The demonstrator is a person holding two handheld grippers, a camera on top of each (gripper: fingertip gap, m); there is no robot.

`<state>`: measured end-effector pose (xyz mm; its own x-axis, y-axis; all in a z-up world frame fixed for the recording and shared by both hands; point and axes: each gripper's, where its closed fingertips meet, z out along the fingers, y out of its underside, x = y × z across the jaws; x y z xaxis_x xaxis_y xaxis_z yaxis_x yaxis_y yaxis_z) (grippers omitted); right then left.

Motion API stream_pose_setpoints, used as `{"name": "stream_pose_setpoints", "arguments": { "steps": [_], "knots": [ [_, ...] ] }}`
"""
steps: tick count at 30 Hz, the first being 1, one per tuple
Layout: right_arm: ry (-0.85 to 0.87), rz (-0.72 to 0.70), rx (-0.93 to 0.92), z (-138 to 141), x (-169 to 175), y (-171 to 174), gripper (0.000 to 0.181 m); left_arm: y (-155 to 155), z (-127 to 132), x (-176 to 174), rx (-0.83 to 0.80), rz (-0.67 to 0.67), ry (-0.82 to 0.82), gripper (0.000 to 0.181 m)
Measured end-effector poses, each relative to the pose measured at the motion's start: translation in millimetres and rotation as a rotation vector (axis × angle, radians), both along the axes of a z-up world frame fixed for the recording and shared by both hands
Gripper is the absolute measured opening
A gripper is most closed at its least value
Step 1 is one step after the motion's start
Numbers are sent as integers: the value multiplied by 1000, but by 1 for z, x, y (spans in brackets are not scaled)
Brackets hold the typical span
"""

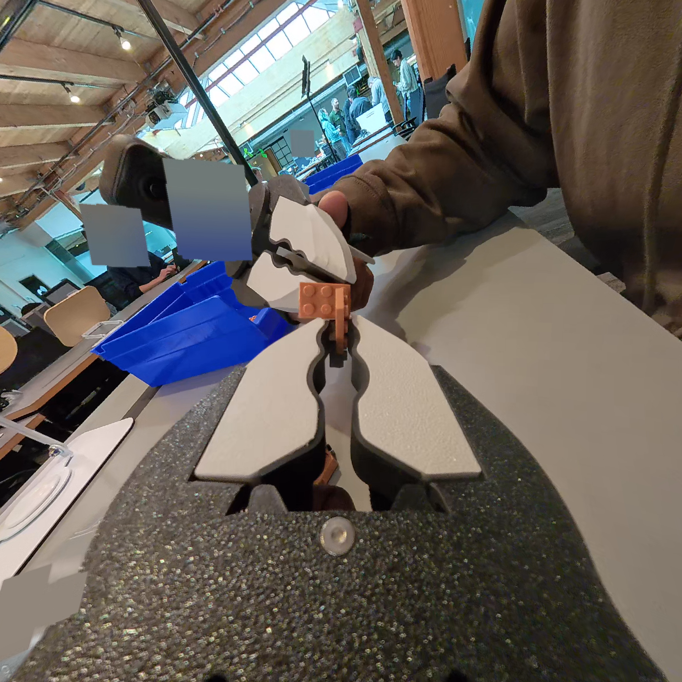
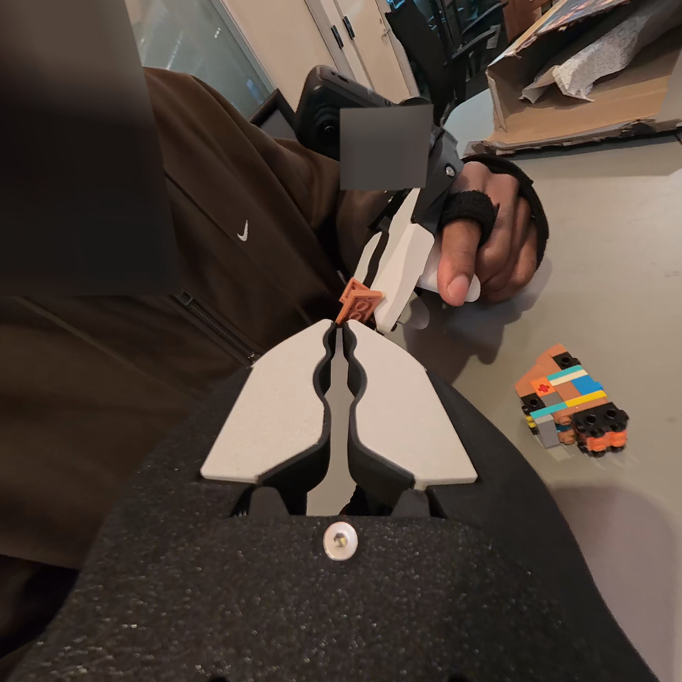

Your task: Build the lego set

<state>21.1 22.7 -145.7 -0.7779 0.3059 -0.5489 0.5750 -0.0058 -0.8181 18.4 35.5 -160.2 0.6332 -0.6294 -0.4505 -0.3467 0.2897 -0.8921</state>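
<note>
The left gripper [image 1: 337, 334] has its jaws clamped on a thin orange-brown lego plate standing edgewise [image 1: 341, 324], with a small black piece [image 1: 337, 358] at that plate's lower end; the right gripper [image 2: 339, 324] has its jaws clamped on a flat orange-brown lego plate with four studs [image 1: 318, 299], which meets the edgewise plate at a right angle, the two touching above the grey bench [image 1: 516, 332]; the half-built lego model of brown, teal, blue, yellow and black bricks [image 2: 568, 402] lies on its side on the bench, well apart from the joined plates, to their right in the right wrist view; a blue plastic bin [image 1: 184, 339] sits on the bench beyond the plates in the left wrist view; a torn cardboard box [image 2: 575, 73] rests farther back than the model.
</note>
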Motion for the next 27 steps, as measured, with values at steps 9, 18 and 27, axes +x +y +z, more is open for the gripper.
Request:
{"name": "stream_pose_setpoints", "arguments": {
  "steps": [9,18,27],
  "knots": [
    [54,-30,98,-2,-5,-2,3,2,-2,-2,-17,15,-13,8],
    [186,-152,160,0,-13,1,4,6,1,-7,-29,40,-52,8],
    [401,-262,290,7,-19,2,8,6,7,-8,-50,17,-141,8]
  ]
}}
